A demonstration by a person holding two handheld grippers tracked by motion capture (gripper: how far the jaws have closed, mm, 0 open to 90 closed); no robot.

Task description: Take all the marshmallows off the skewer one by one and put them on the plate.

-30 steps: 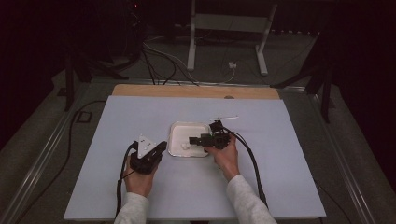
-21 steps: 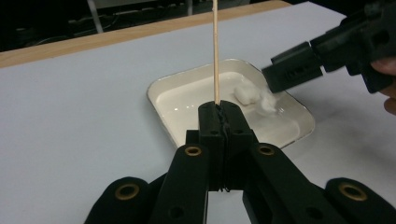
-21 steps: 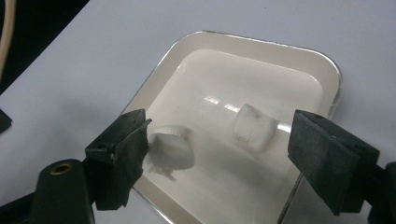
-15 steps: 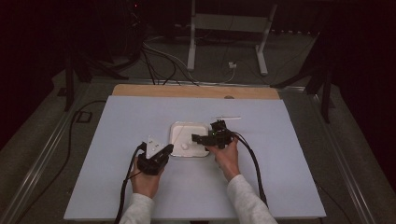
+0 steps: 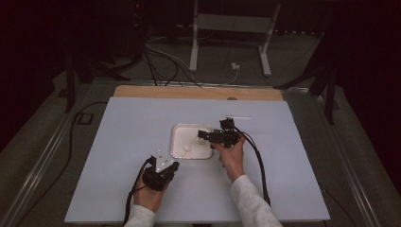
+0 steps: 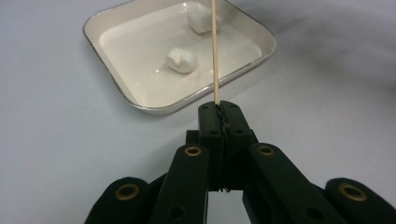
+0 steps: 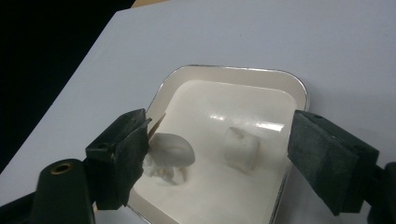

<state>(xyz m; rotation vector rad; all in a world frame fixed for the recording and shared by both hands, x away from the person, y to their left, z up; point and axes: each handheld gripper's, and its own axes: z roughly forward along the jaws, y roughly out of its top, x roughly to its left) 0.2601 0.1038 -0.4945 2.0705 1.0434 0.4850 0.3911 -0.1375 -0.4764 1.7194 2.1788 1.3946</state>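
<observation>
High view: my left gripper (image 5: 172,166) sits near the tray's (image 5: 176,132) near-left corner; my right gripper (image 5: 202,135) reaches over the tray's right side, the table's (image 5: 118,142) pale sheet under both.
Left gripper view: jaws shut tight on a wooden skewer (image 6: 215,51), which runs away from me over the tray's rim toward two marshmallows (image 6: 182,59) lying apart inside.
Right gripper view: my jaws stand wide, having just been closing a little; one marshmallow (image 7: 170,150) sits against my left pad, with the skewer tip (image 7: 156,126) beside it, seemingly stuck in; the other marshmallow (image 7: 241,148) lies free between the jaws, touching neither.
Risk: I judge that a hard squeeze would squash the soft piece or push it off the tip.
Risk, second: a tilted skewer could slip in my left grip or knock the tray.
</observation>
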